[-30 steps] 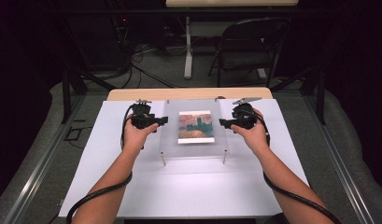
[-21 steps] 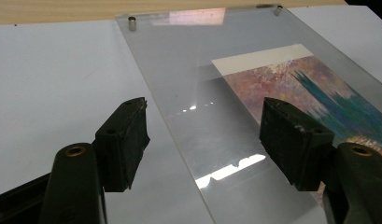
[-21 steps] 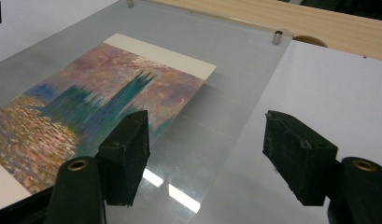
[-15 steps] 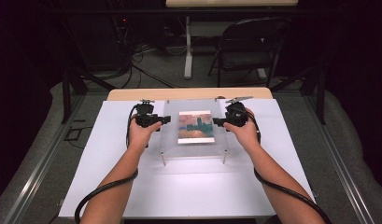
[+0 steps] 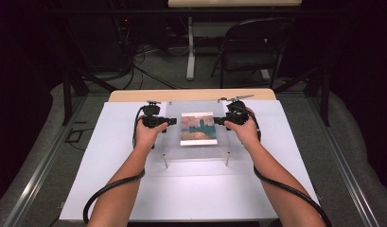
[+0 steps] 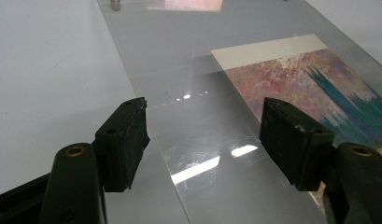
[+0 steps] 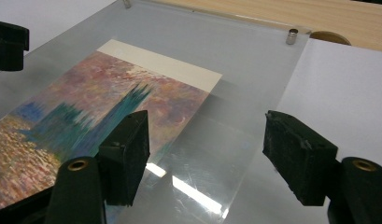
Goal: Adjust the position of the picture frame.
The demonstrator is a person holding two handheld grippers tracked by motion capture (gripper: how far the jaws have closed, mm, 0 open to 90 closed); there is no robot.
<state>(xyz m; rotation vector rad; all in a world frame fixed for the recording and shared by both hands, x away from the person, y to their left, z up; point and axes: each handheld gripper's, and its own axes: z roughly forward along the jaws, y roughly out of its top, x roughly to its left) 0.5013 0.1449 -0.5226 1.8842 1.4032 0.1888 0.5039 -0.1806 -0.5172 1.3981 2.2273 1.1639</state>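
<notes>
Right tongs (image 5: 219, 121) have moved inward; both tongs spread, straddling clear panel (image 7: 235, 140) edges.

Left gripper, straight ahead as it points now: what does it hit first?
Likely the clear acrylic panel: the open left gripper straddles its near edge. Further on, the painted print under it. Height above the panel is unclear.

We see a white sheet (image 5: 134, 189) over the table, w/ a bare wood strip (image 5: 191, 95) along its far edge. Beyond it, on grey floor, we note a black folding chair (image 5: 250, 49) at far right, loose cables (image 5: 144, 71) at far left, and a white table leg (image 5: 190, 52) btw them.
</notes>
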